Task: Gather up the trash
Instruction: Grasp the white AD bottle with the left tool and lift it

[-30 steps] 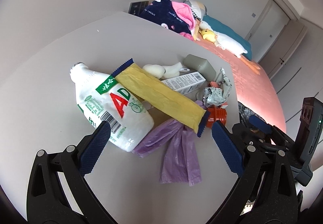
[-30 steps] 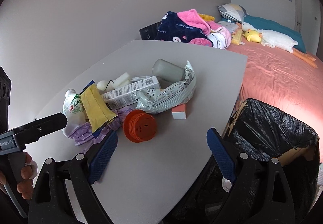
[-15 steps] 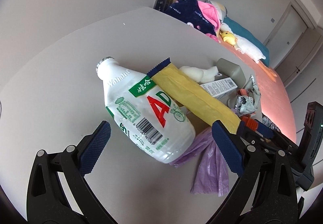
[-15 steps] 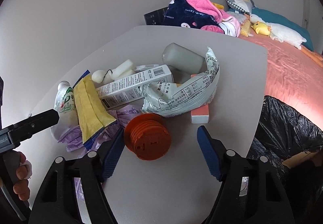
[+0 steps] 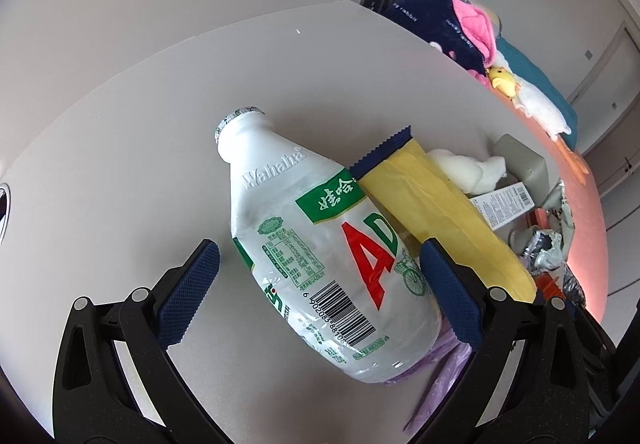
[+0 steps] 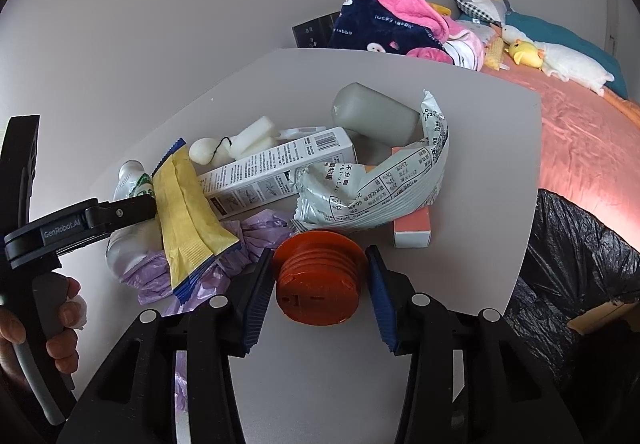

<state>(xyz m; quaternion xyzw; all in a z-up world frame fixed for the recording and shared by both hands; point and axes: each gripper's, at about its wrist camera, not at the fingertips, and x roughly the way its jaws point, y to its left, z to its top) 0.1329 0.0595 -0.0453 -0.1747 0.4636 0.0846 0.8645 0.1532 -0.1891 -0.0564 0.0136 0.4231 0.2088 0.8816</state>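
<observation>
A white AD milk bottle (image 5: 320, 244) lies on its side on the grey table (image 5: 160, 124). My left gripper (image 5: 316, 276) is open with its fingers either side of the bottle's body. A yellow wrapper (image 5: 436, 212) leans on the bottle. My right gripper (image 6: 318, 292) is open around an orange ribbed cup (image 6: 318, 284), its pads close to the cup's sides. The bottle (image 6: 132, 184) and the yellow wrapper (image 6: 184, 212) also show in the right wrist view, with the left gripper's finger over them.
A purple bag (image 6: 256, 232), a white carton (image 6: 276, 168), a silver snack bag (image 6: 380, 188), a grey cup (image 6: 372, 116) and a pink box (image 6: 412, 232) crowd the table. A black-lined bin (image 6: 576, 264) stands off the right edge. A bed with clothes lies behind.
My left gripper has moved forward and left until the bottle lies between its fingers. My right gripper has moved in on the orange cup and narrowed around it.
</observation>
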